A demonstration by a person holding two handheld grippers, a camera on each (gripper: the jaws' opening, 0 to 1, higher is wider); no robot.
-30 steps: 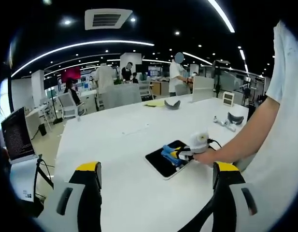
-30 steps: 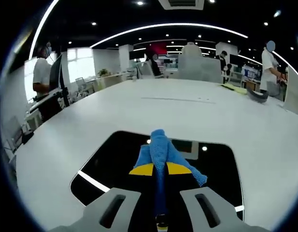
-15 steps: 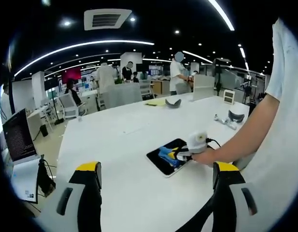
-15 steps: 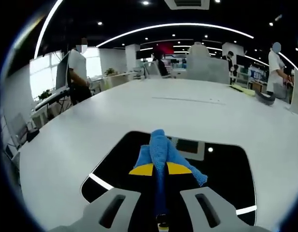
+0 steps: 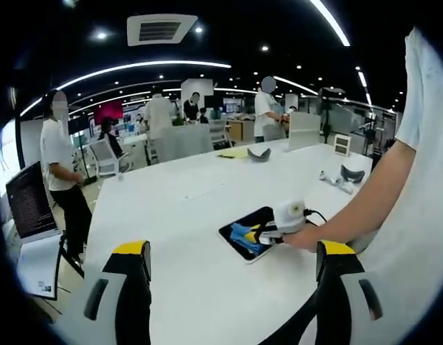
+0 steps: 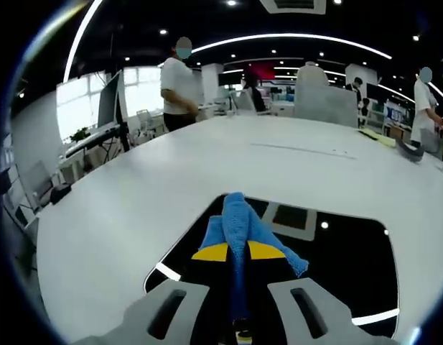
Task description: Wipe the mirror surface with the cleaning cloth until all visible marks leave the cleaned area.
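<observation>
Blue cleaning cloth (image 5: pixel 240 233) lies on the dark mirror (image 5: pixel 248 231) mid-table in the left gripper view, beyond the wide-open left gripper (image 5: pixel 232 266), while the right gripper view shows the right gripper (image 6: pixel 236 252) pinching this soft, light cloth (image 6: pixel 238 223) against that glossy, probably fragile mirror (image 6: pixel 336 251).

Right gripper (image 5: pixel 258 233) pressing blue cloth (image 5: pixel 243 233), seemingly on mirror (image 5: pixel 244 249), white table (image 5: pixel 171 215)

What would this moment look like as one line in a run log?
right gripper: shut on blue cloth | cloth: on mirror | left gripper: open, held above white table
</observation>
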